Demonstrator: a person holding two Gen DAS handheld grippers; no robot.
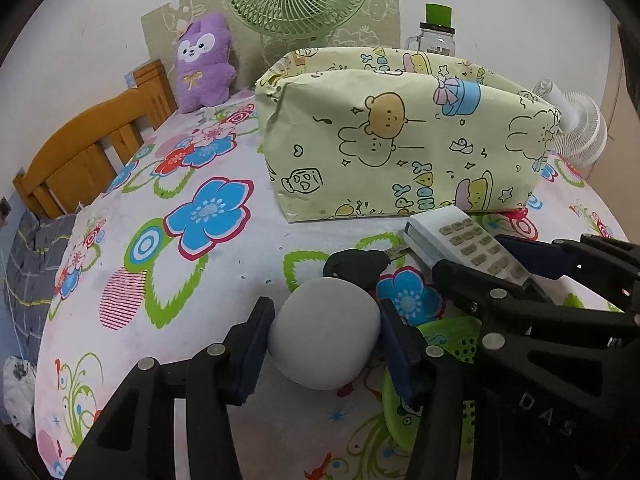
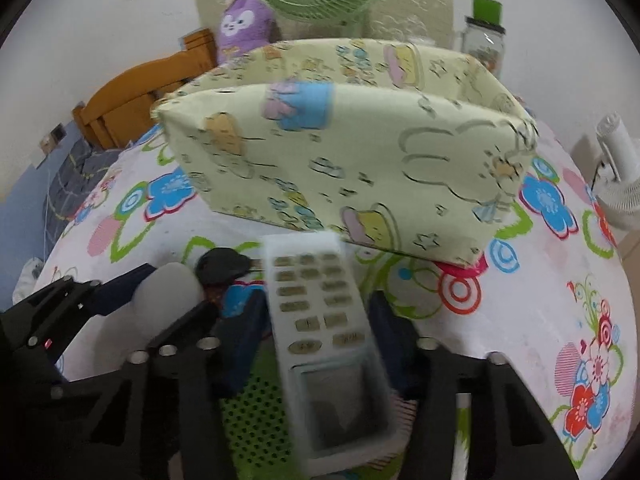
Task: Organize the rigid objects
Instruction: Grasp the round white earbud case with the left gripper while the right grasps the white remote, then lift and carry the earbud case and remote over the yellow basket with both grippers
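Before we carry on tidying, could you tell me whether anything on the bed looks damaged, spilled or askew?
Nothing looks spilled or broken. The patterned box stands upright and open. The remote tilts only because the right gripper lifts it; the left gripper holds the grey ball.

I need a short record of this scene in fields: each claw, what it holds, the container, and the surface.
left claw: shut on the pale grey rounded egg-shaped object
right claw: shut on the white remote control with beige buttons
container: pale green cartoon-print open box, behind both claws
surface: floral-print bedsheet
also lying there: black key, between the two held objects
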